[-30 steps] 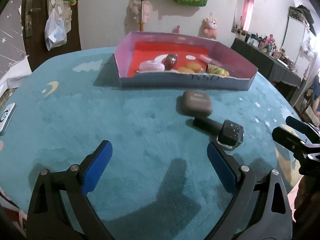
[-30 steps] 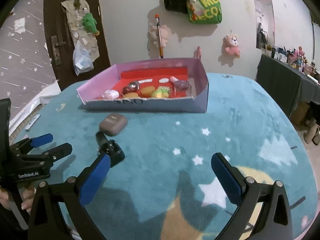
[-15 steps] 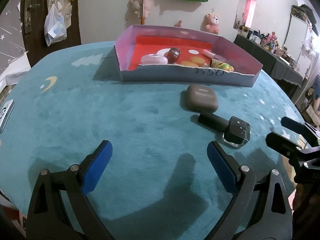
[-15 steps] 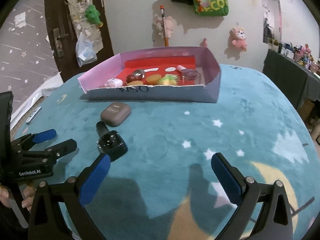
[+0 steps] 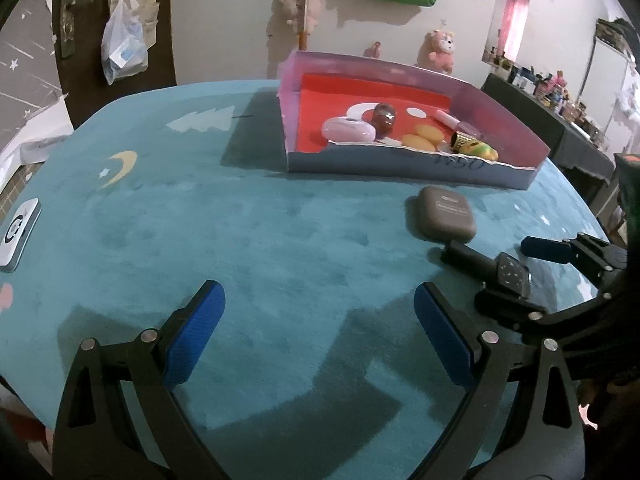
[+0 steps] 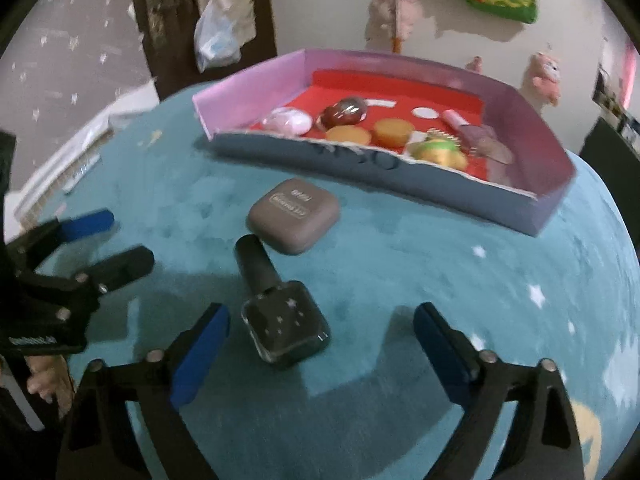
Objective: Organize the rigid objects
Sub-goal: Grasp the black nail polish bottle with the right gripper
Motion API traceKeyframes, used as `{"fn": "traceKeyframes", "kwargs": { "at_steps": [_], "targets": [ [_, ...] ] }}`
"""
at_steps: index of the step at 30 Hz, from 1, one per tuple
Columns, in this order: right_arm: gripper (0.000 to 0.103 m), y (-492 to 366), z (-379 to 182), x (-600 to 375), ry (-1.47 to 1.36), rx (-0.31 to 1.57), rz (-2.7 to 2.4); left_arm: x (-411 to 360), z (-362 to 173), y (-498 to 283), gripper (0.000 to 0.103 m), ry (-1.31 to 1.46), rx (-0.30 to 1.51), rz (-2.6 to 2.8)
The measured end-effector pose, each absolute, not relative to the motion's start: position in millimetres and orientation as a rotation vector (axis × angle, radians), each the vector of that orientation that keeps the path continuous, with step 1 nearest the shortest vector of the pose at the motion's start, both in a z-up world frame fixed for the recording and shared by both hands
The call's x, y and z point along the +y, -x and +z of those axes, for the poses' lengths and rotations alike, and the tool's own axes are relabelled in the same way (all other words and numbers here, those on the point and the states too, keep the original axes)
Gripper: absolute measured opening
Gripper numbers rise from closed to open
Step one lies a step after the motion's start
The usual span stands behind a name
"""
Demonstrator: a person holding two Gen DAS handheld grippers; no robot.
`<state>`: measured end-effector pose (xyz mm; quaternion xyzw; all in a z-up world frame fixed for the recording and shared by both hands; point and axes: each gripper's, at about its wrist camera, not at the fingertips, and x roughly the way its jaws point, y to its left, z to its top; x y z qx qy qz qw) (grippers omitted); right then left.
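Black bottle (image 6: 280, 312) lies flat on the teal mat (image 6: 400, 264), cap touching the brown case (image 6: 293, 216), short of the tray (image 6: 400, 176). Right gripper (image 6: 320, 352) spread wide: centre both fingers across the square body, then close. Left gripper (image 5: 320, 332), also wide, holds nothing.

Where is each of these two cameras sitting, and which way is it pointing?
Left wrist view: sits on the left gripper, looking forward across the teal rug to the pink box; shows its own open blue-padded fingers and, at right, the right gripper.
Right wrist view: sits on the right gripper, looking down over the black bottle; shows its own open fingers, the left gripper and a bit of hand.
Shared: box, bottle, brown case, rug.
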<state>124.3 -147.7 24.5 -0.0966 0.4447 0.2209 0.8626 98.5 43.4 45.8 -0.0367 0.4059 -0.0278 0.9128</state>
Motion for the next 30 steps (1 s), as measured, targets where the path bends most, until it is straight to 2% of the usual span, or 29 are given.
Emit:
{"fn": "traceKeyframes", "kwargs": {
  "at_steps": [5,9,13,23,26,29,30],
  "targets": [
    [0.092,-131,23,-156,0.201,0.926,0.408,41,46,-103,0.097,0.074,0.841,-0.070],
    [0.082,-137,23,-179,0.164,0.919,0.316,36,46,-107,0.097,0.067,0.850,-0.083],
    [0.082,-145,25,-206,0.089,0.923,0.309,27,46,-111,0.097,0.050,0.855,-0.102],
    [0.086,-148,34,-201,0.192,0.901,0.456,17,50,-116,0.097,0.038,0.854,-0.119],
    [0.094,-153,38,-192,0.279,0.861,0.558,19,50,-116,0.097,0.031,0.860,-0.117],
    [0.094,-164,35,-191,0.321,0.867,0.686,21,51,-115,0.097,0.036,0.856,-0.111],
    [0.091,-168,34,-191,0.311,0.885,0.750,21,51,-114,0.097,0.038,0.854,-0.107]
  ]
}}
